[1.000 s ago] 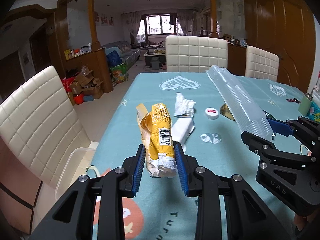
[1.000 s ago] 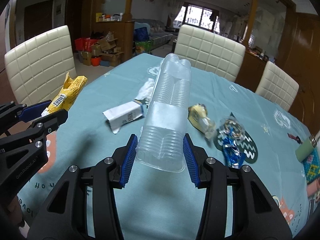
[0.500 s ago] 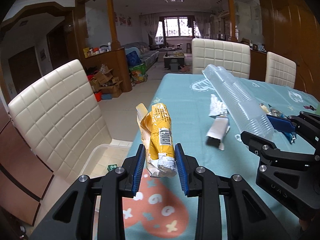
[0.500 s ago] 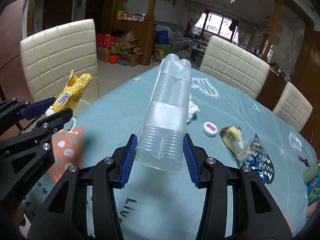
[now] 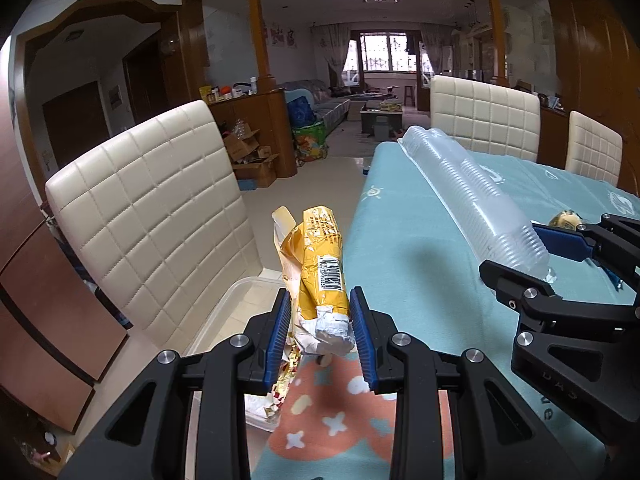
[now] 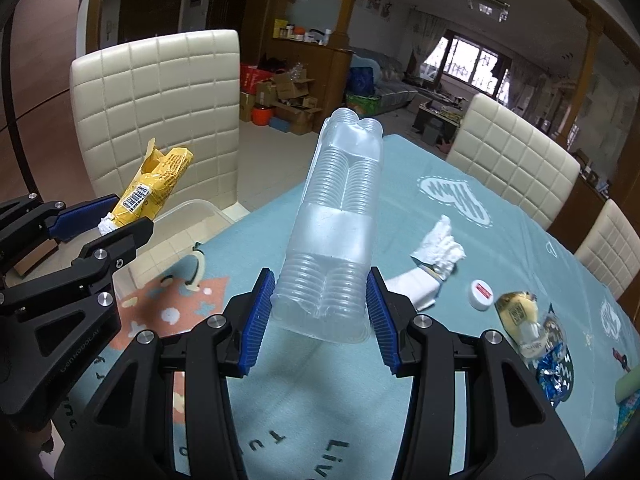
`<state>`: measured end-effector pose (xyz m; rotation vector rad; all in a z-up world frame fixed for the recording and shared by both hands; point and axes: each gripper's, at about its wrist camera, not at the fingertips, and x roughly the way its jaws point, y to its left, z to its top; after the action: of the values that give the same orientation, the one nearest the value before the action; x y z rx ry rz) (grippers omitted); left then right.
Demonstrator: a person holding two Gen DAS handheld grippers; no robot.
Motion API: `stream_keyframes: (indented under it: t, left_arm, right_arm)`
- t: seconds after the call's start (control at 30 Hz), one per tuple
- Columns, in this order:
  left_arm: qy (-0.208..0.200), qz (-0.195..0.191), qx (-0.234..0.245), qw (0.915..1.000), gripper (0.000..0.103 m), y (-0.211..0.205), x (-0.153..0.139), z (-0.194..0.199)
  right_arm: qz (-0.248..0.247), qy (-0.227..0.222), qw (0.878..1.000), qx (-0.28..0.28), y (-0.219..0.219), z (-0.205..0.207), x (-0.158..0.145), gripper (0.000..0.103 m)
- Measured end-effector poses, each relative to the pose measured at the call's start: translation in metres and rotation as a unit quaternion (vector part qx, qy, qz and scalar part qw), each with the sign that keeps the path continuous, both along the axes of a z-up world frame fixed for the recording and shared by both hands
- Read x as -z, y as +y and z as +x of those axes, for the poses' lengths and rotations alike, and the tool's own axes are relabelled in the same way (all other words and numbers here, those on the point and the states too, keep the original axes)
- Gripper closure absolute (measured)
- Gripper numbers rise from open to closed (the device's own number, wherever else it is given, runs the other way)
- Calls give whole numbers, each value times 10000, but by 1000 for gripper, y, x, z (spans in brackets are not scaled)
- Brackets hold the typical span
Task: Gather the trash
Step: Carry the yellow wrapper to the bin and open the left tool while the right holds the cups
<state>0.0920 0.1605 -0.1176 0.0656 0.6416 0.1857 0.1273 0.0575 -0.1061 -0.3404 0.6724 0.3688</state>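
Observation:
My left gripper (image 5: 320, 336) is shut on a crumpled yellow wrapper (image 5: 320, 276) with a barcode, held upright at the table's left edge, above a clear plastic bin (image 5: 236, 300) on the floor. It also shows in the right wrist view (image 6: 156, 188). My right gripper (image 6: 320, 320) is shut on a long clear plastic cup sleeve (image 6: 340, 232), held above the table; it also shows in the left wrist view (image 5: 472, 196). On the table lie crumpled white paper (image 6: 440, 246), a white bottle cap (image 6: 482, 290), a yellow-white wrapper (image 6: 518, 314) and a blue foil wrapper (image 6: 556, 376).
The teal tablecloth (image 6: 400, 408) covers the table. A cream padded chair (image 5: 152, 220) stands beside the bin at the table's left side. Two more cream chairs (image 6: 516, 168) stand at the far side. Cardboard boxes (image 6: 288, 92) sit on the floor beyond.
Both grippers have moved left with their loads. The yellow wrapper has gone from above the table to its left edge, over the bin. Both stay shut.

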Motion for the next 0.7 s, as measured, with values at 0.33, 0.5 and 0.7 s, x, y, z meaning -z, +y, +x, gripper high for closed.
stream_keyframes:
  t: [0.33,0.5,0.7]
  left_arm:
    - [19,15,-301,9995,73,31,5,4]
    - [3,14,-388,9992,73,43,3,9]
    - [3,45,-455,9990,73,56,3,16]
  right_arm:
    - [-57,-27,9997,-249,35,12,0,55]
    - [-62,-48,9994,-339,47,15,0,54]
    - [-77,-73,9990,-431,61,20,1,54]
